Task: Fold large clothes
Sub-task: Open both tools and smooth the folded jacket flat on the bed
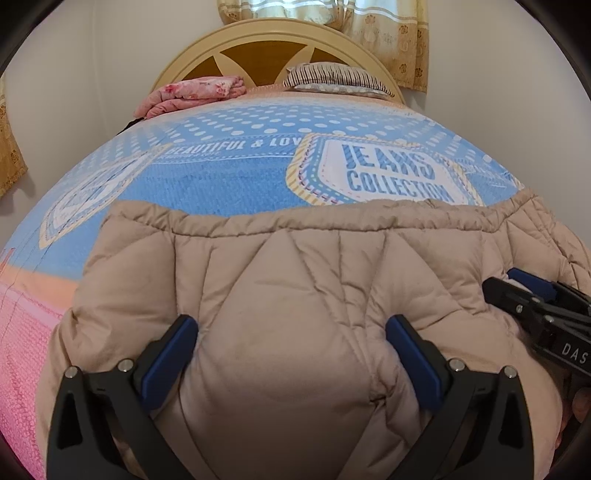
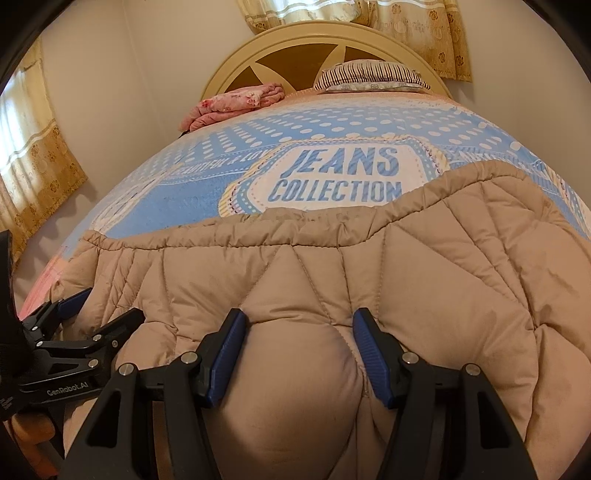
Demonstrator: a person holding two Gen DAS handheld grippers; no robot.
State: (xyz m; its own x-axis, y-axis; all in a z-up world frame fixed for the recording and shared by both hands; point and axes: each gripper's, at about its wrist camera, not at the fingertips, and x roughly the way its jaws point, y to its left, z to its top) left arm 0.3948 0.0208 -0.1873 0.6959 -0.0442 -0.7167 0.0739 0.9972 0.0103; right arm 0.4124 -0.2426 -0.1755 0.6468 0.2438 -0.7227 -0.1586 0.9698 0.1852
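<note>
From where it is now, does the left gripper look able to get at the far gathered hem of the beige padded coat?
Probably yes. The left gripper sits over the beige padded coat, and the gathered hem lies straight ahead with only coat between. The right gripper is off to the side, not in the way.

- Beige quilted puffer jacket [image 1: 280,295]: plain tan, diamond stitching.
- Blue bedspread [image 1: 229,173]: white polka dots toward twelve o'clock, a white "JEANS COLLECTION" badge, pink edge at nine o'clock.
- Pink floral folded blanket [image 2: 236,101].
- Dark-and-white striped pillow [image 2: 369,75].
- Cream wooden headboard [image 1: 192,59], brown panels.
- Gold flower-patterned curtains [image 2: 421,33].
</note>
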